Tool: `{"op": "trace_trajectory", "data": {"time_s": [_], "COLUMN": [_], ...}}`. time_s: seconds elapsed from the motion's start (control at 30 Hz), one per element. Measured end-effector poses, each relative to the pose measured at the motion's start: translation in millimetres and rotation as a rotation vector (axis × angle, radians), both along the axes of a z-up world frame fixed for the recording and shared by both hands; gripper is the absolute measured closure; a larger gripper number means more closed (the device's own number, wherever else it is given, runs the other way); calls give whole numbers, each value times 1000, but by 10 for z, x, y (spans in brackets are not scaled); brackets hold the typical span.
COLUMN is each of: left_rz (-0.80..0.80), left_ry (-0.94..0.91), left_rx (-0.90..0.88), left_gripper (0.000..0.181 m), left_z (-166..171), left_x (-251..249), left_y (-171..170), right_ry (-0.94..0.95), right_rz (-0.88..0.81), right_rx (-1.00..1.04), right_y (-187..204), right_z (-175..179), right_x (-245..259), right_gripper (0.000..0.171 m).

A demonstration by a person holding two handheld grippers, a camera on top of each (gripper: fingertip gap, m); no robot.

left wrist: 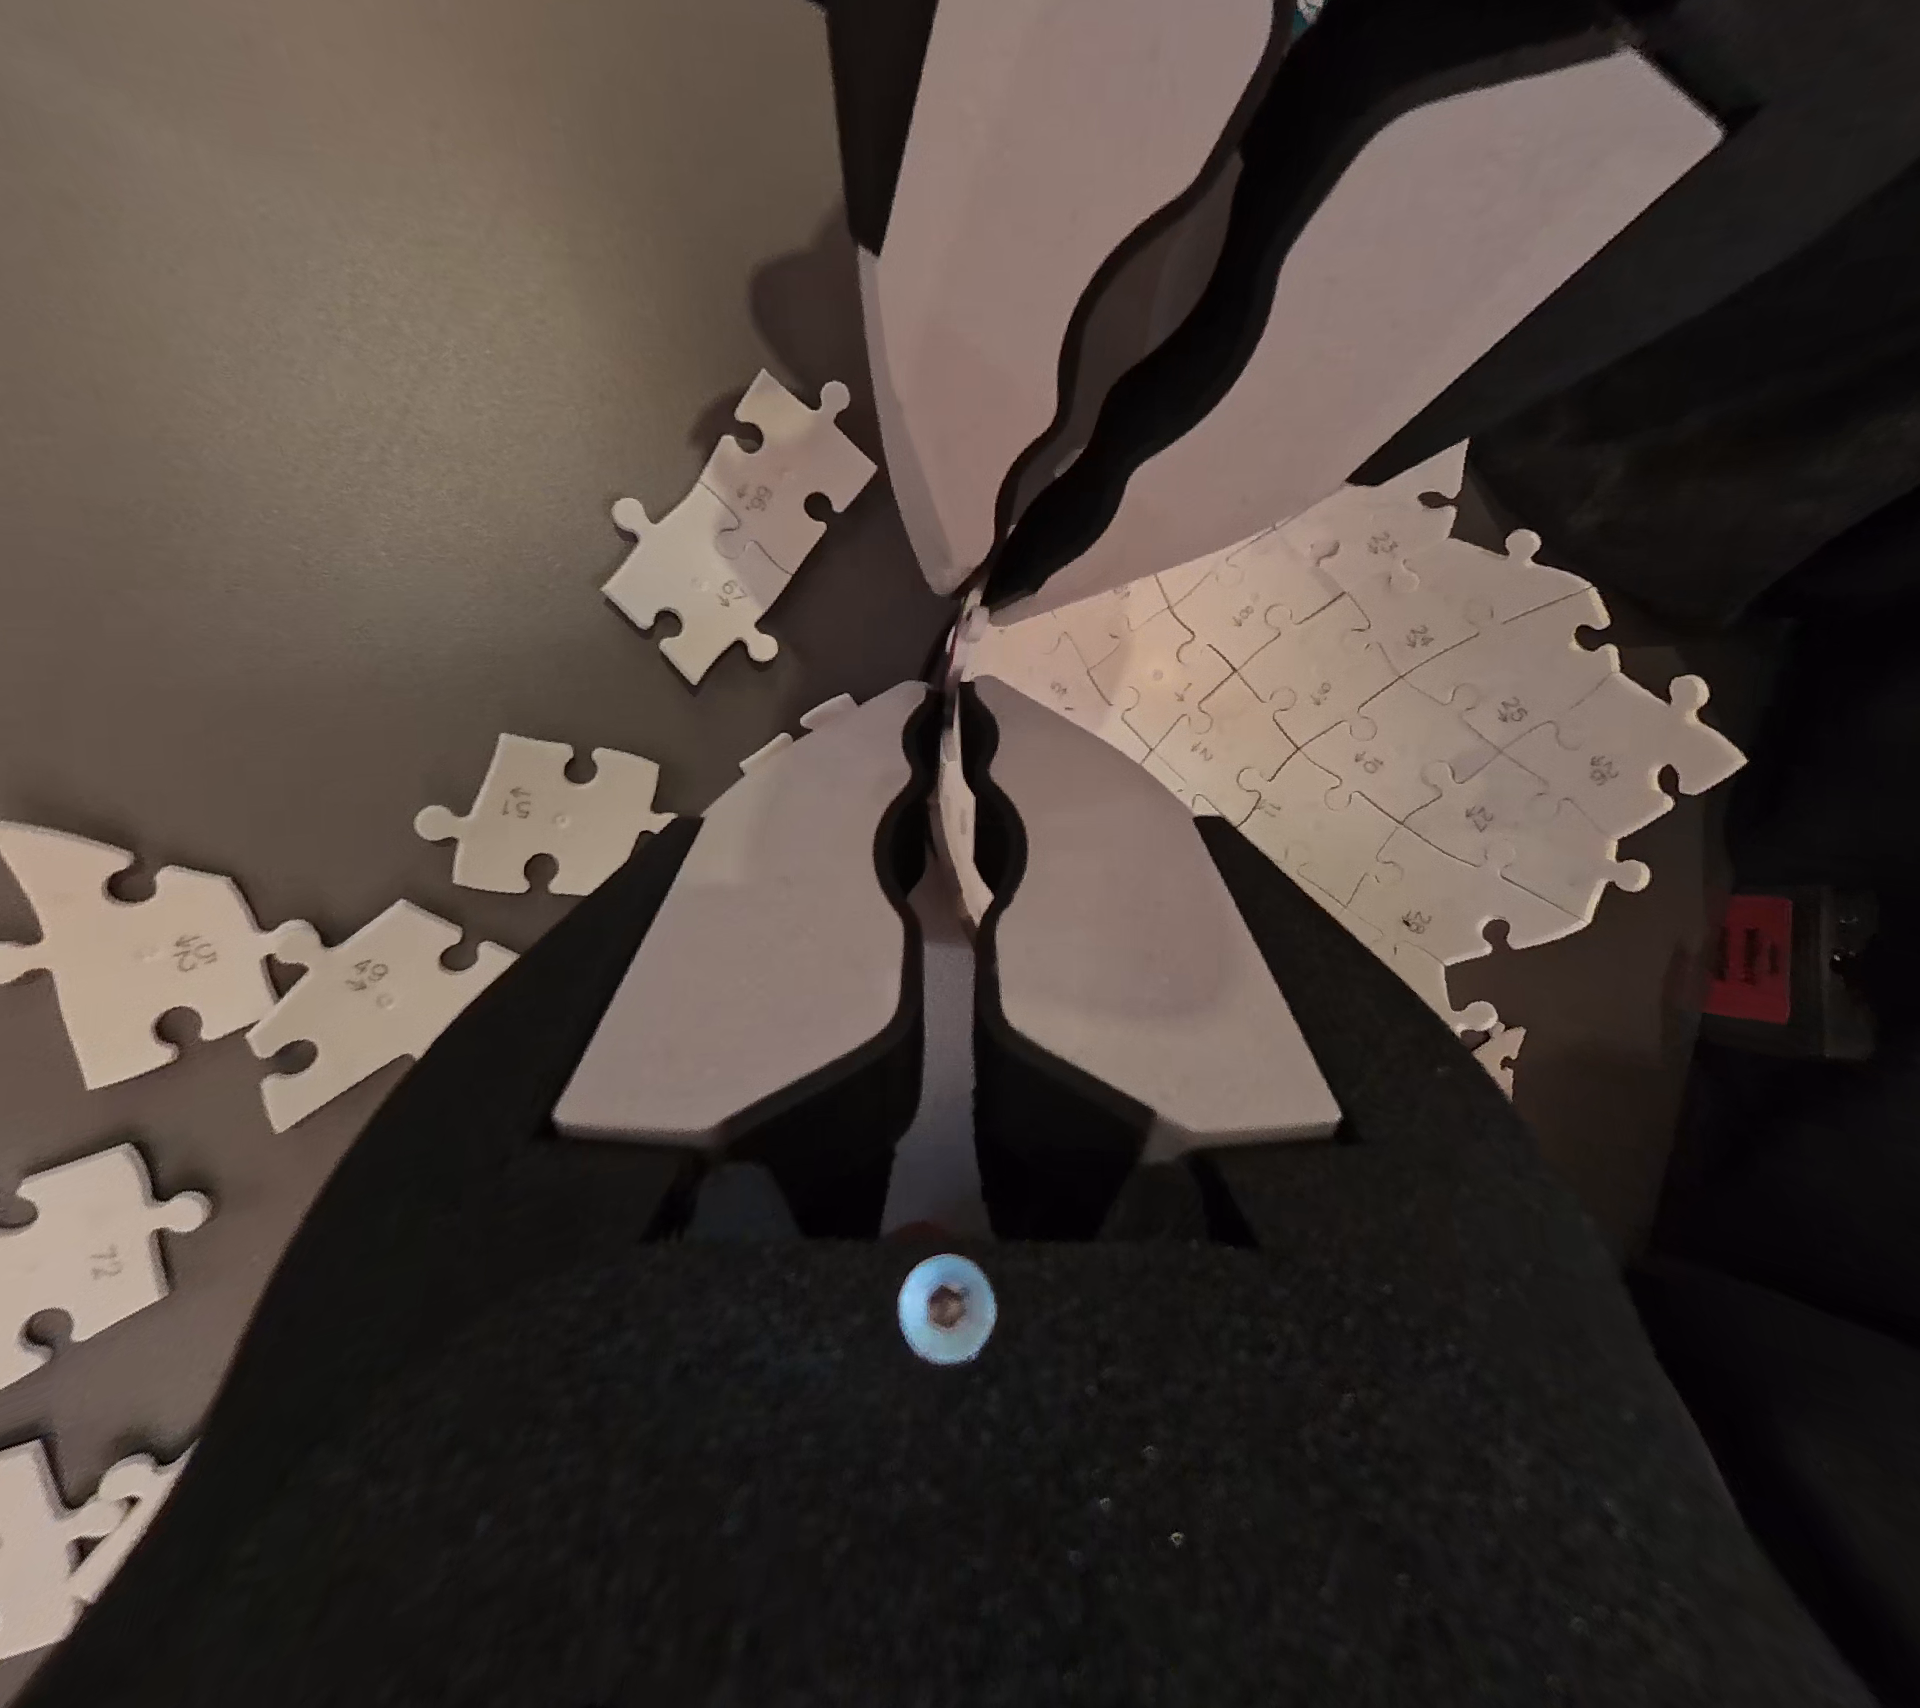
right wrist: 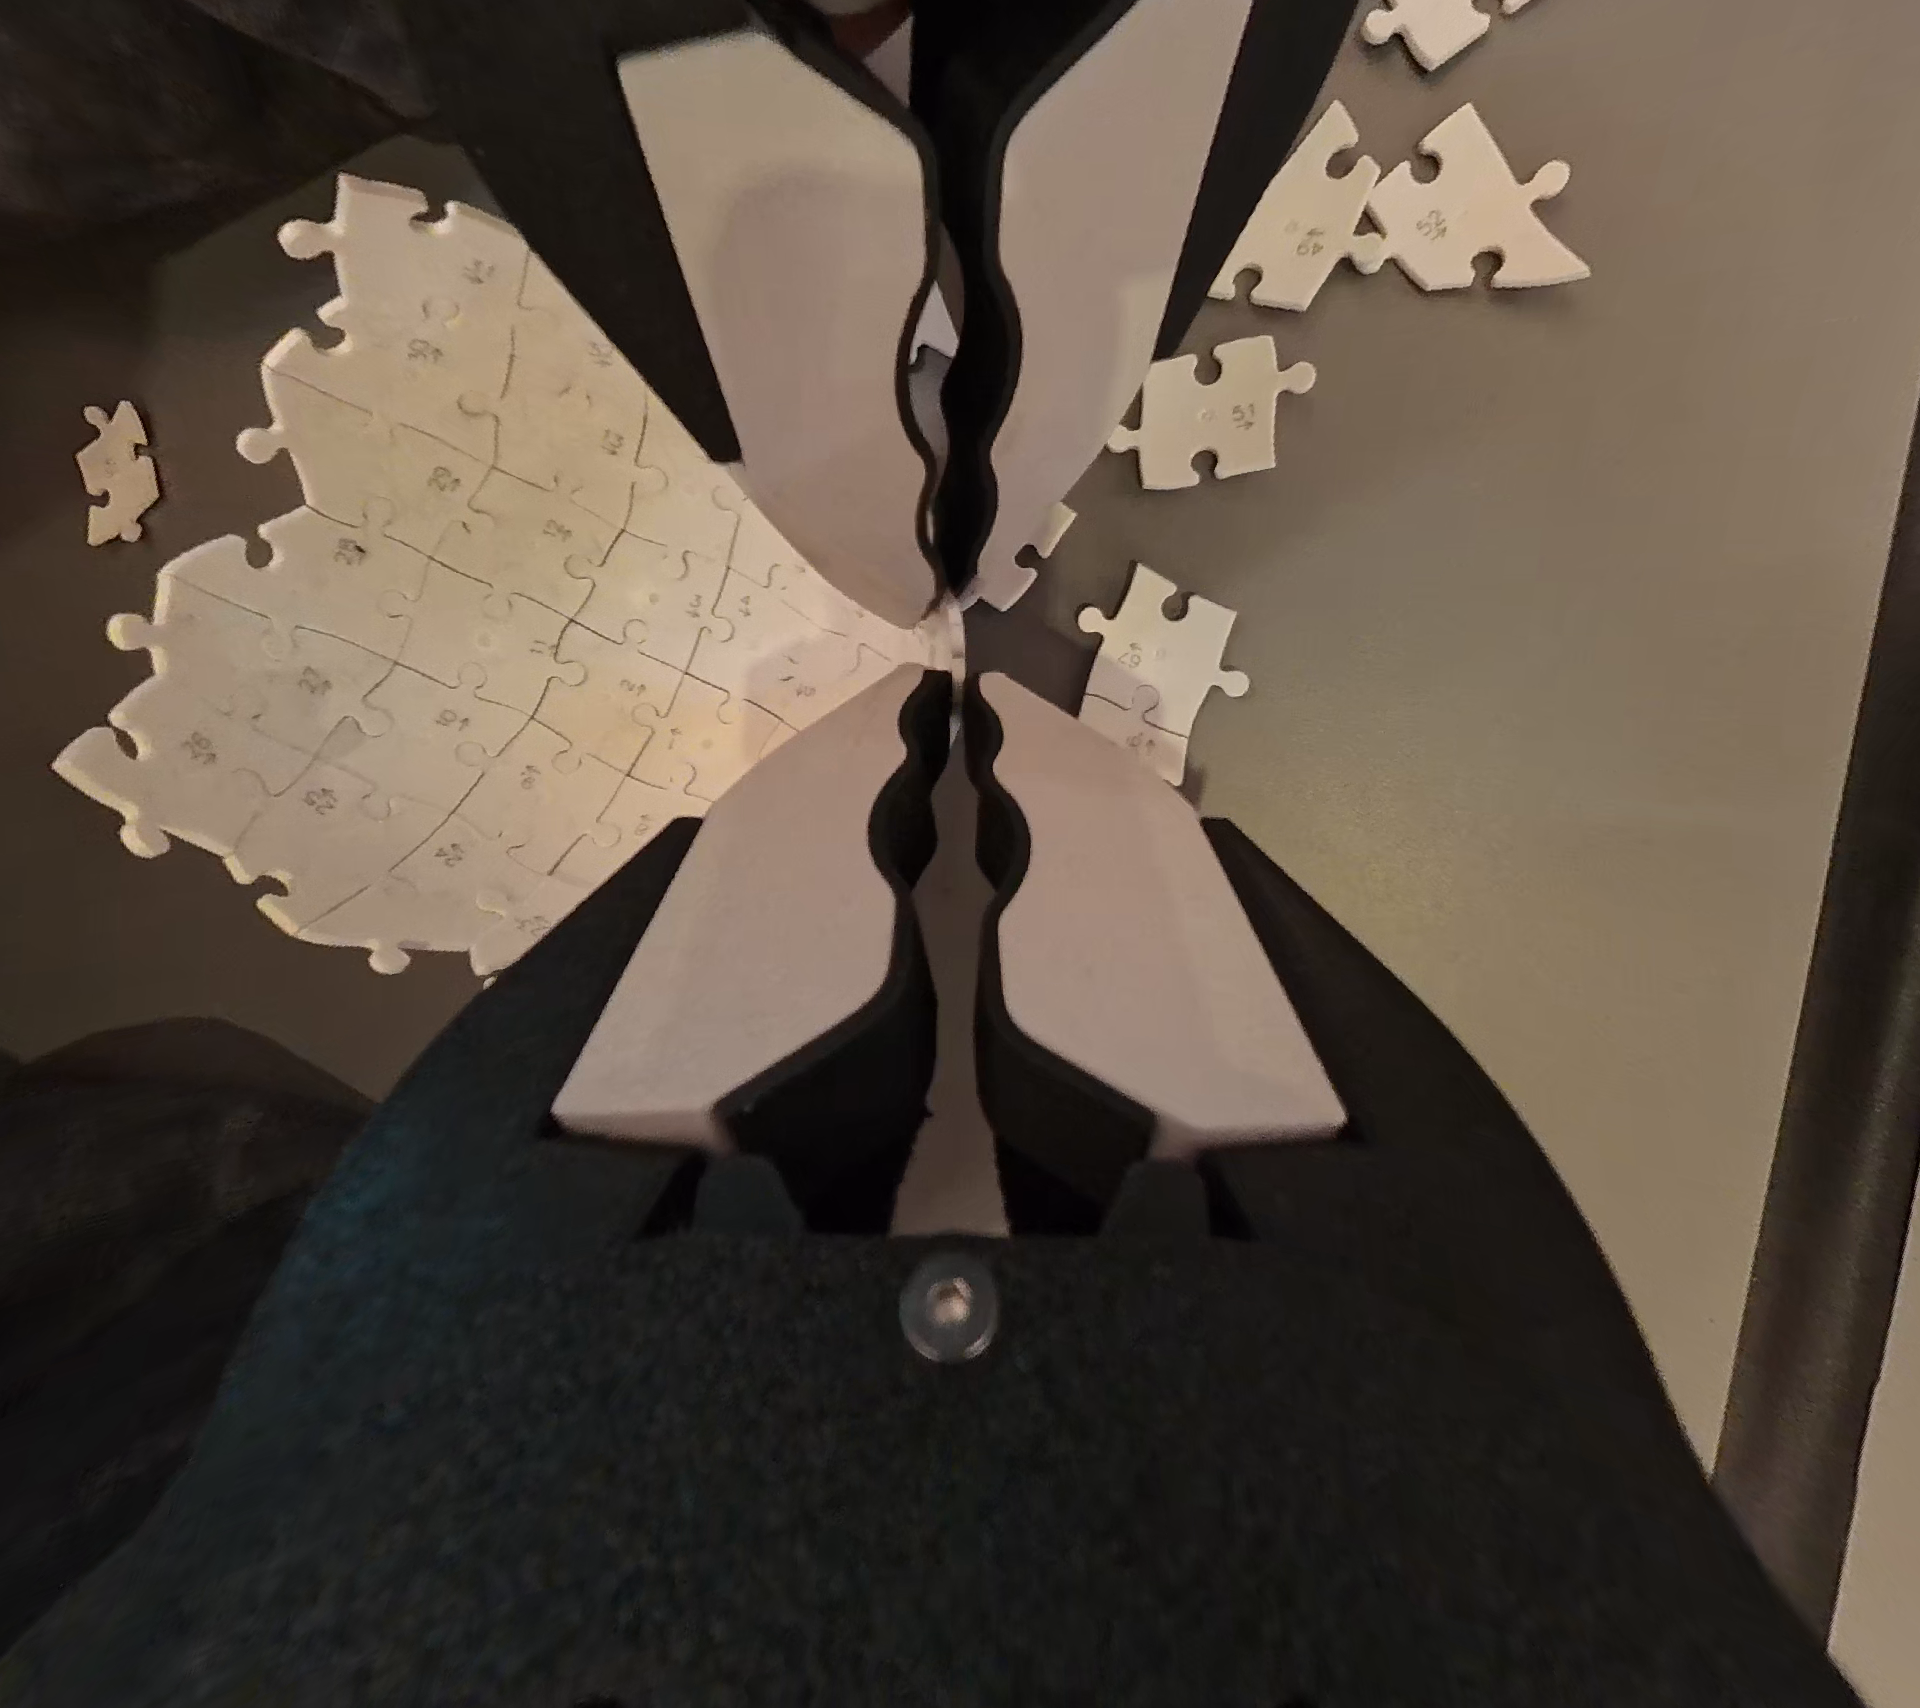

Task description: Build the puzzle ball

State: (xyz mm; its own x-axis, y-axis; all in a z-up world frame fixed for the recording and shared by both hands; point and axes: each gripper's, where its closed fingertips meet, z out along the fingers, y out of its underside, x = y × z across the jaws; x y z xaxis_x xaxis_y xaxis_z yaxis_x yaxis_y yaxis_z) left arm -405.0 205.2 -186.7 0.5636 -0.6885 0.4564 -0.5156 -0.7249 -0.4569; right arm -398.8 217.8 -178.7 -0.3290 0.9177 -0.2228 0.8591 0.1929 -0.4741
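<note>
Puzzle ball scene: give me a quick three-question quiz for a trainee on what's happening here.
1. True or false: the joined pair is attached to the assembled section.
2. The left gripper and right gripper meet: A at the section's edge, B over the joined pair, C not at all, they are far apart.
3. Fill in: both jaws stand nearly ___.
Key: 1 false; 2 A; 3 shut.

We see white jigsaw pieces (left wrist: 540,811) with small dark printed marks on a plain grey-brown tabletop (left wrist: 364,204); a cream, line-seamed joined puzzle section (right wrist: 416,640); black grippers with pale grey fingers (right wrist: 800,931).
</note>
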Motion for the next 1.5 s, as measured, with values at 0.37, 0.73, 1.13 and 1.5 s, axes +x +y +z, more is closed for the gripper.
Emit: {"op": "trace_trajectory", "data": {"time_s": [0.37,0.73,1.13,1.5], "left_rz": [9,32,123,326], "left_ry": [-36,-101,-211,-222], "left_rx": [-49,-65,-36,-113], "left_gripper": [164,158,145,162], "left_z": [27,141,325,275], "left_x": [8,-92,-217,-683], "left_y": [-33,-60,73,173], "right_ry": [-14,55,94,182], "right_rz": [-13,-1,-5,1], "right_rx": [64,110,192,247], "right_y": [29,23,85,131], "right_z": [-7,83,101,211], "right_x": [-24,-116,-206,-292], "right_gripper": [168,168,166,164]}}
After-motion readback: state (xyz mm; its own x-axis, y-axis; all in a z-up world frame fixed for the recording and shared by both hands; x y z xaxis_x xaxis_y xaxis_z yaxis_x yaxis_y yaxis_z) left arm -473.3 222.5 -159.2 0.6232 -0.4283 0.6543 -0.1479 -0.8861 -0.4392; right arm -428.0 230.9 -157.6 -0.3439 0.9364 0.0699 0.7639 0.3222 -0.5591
